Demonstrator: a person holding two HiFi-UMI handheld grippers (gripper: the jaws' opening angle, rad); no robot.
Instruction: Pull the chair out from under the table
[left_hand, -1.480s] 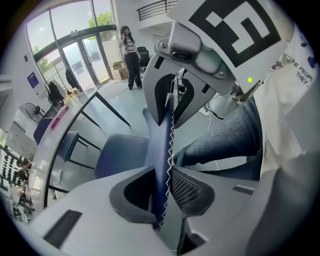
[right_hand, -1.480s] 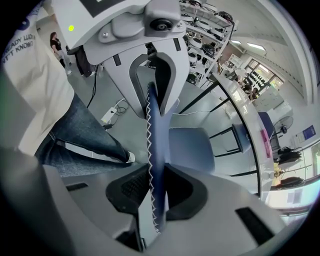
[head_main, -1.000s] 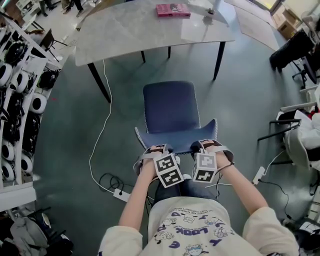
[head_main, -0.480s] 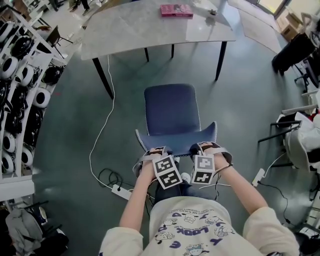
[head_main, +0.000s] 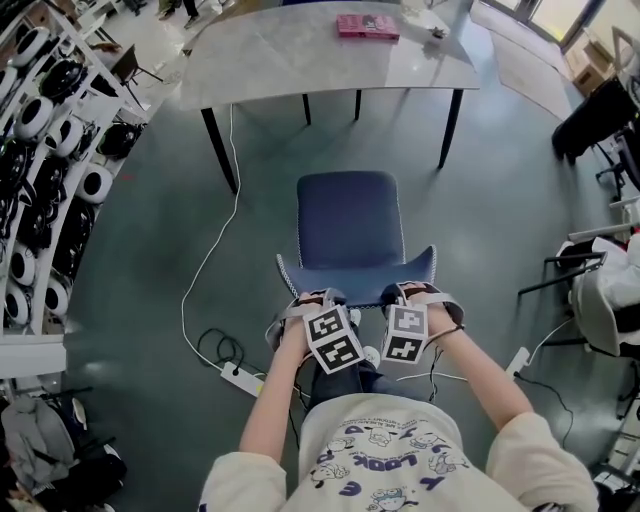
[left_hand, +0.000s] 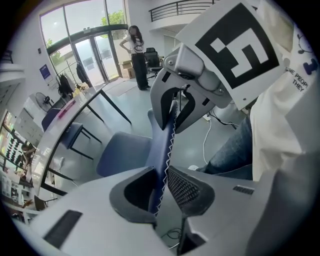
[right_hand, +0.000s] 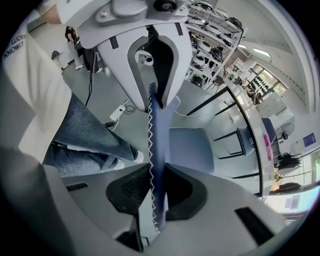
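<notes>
A blue chair (head_main: 350, 220) stands on the floor in front of the grey table (head_main: 290, 55), its seat out from under the tabletop. Its backrest (head_main: 357, 270) is nearest me. My left gripper (head_main: 312, 300) is shut on the backrest's top edge at the left, my right gripper (head_main: 407, 296) at the right. In the left gripper view the stitched backrest edge (left_hand: 165, 150) runs between the pads of the left gripper (left_hand: 161, 187), with the right gripper (left_hand: 176, 107) clamped further along. In the right gripper view the backrest edge (right_hand: 156, 150) sits pinched in the right gripper (right_hand: 154, 192).
A pink box (head_main: 368, 25) lies on the table. A white cable and power strip (head_main: 240, 378) trail on the floor at the left. Shelves of black-and-white gear (head_main: 50, 170) line the left side. Another chair (head_main: 600, 290) stands at the right. A person (left_hand: 136, 50) stands by glass doors.
The chair has slid back from the table towards me, and the gap between seat and table edge has grown. Both grippers have kept their hold on the backrest.
</notes>
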